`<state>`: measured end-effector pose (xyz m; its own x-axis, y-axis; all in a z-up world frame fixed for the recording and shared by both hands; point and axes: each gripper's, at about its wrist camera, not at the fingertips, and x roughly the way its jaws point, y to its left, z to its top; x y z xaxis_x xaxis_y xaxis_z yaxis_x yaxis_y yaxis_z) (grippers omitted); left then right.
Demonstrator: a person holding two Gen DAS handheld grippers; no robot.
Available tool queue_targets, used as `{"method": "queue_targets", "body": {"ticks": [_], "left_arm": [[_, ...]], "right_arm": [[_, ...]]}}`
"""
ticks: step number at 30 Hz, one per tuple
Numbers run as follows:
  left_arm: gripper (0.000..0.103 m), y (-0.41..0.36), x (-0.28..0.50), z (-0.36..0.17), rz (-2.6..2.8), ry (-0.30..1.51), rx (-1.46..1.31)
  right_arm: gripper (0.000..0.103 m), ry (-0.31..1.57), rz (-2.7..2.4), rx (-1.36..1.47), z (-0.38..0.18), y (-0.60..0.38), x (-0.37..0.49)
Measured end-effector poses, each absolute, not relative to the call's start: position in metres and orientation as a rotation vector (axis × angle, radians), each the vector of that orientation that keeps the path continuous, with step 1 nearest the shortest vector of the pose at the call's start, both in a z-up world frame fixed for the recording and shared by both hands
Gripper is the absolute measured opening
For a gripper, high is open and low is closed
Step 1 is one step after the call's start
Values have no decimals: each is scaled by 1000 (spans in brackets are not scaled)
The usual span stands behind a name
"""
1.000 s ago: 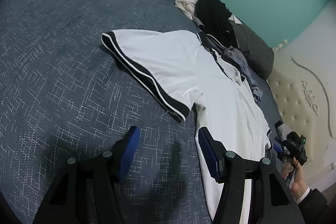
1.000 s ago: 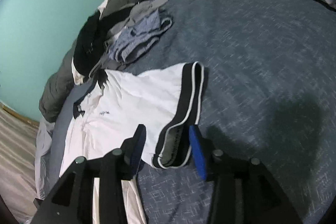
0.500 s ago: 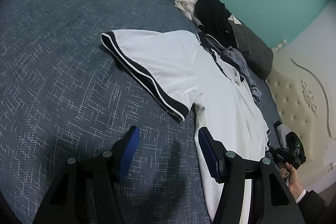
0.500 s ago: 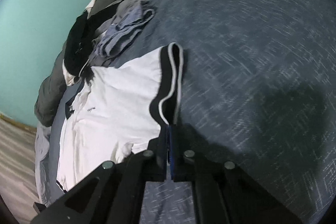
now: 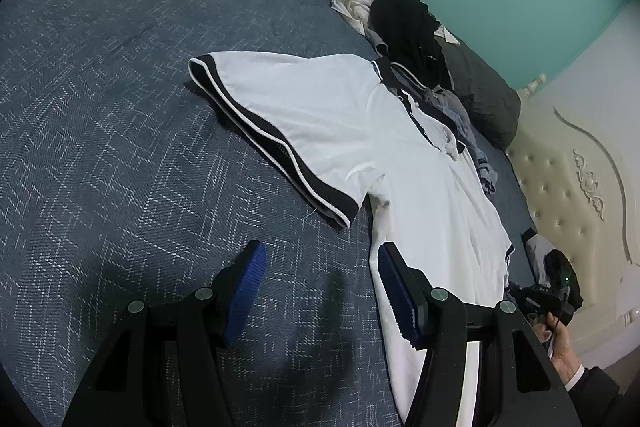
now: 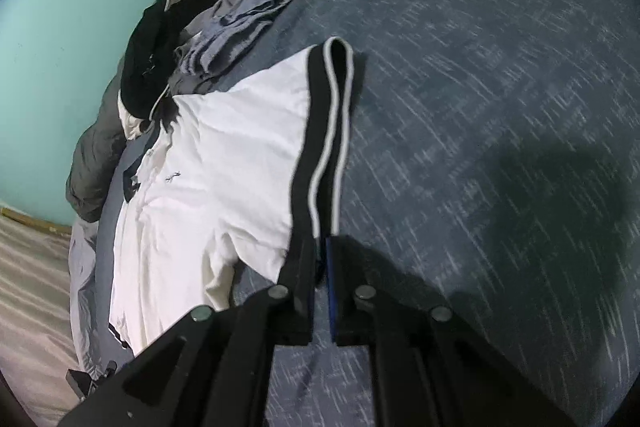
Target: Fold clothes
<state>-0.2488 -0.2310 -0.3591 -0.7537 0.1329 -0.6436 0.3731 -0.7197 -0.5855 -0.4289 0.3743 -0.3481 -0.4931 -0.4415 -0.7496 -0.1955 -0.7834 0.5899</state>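
- Teal wall and a cream tufted headboard (image 5: 576,187) rise behind a bed (image 5: 100,107) with a blue-grey patterned cover.
- Left wrist view: the left gripper (image 5: 318,291) points down at the cover, jaws well apart, nothing between the blue pads.
- Its right finger sits just over the shirt's side edge.
- White shirt (image 5: 360,131) lies flat, collar toward the far wall, hem cut off behind the gripper body; its near sleeve (image 5: 276,143), black-cuffed, spreads toward the left.
- A clothes pile (image 5: 408,27) lies past the collar.
- A hand (image 5: 560,343) at lower right holds the other gripper, mostly hidden.
- Right wrist view: the right gripper (image 6: 322,255) tilts down, jaws pinched on the black cuff of the other sleeve (image 6: 320,131).
- That sleeve runs straight away from the jaws, cuff edge raised off the cover.
- Cover is motion-blurred; the pile (image 6: 224,31) sits by the collar.
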Motion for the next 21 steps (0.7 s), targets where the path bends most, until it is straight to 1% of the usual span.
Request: {"method": "queue_targets", "body": {"ticks": [4, 8, 11, 13, 17, 21], "left_arm": [[63, -231, -248, -358, -2594, 1106, 1031], [63, -230, -248, -359, -2595, 1105, 1039], [63, -230, -249, -359, -2596, 1104, 1039], [63, -230, -249, -358, -2597, 1103, 1037], [63, -230, -247, -355, -2602, 1101, 1026], [63, -222, -246, -348, -2616, 1102, 1023]], "right_arm": [[5, -1021, -2423, 1392, -337, 379, -421], [5, -974, -2407, 1410, -335, 369, -431], [5, -913, -2400, 1538, -347, 360, -436], [5, -920, -2408, 1543, -351, 361, -430], [5, -917, -2467, 1497, -341, 370, -419], [5, -878, -2440, 1520, -323, 372, -409]]}}
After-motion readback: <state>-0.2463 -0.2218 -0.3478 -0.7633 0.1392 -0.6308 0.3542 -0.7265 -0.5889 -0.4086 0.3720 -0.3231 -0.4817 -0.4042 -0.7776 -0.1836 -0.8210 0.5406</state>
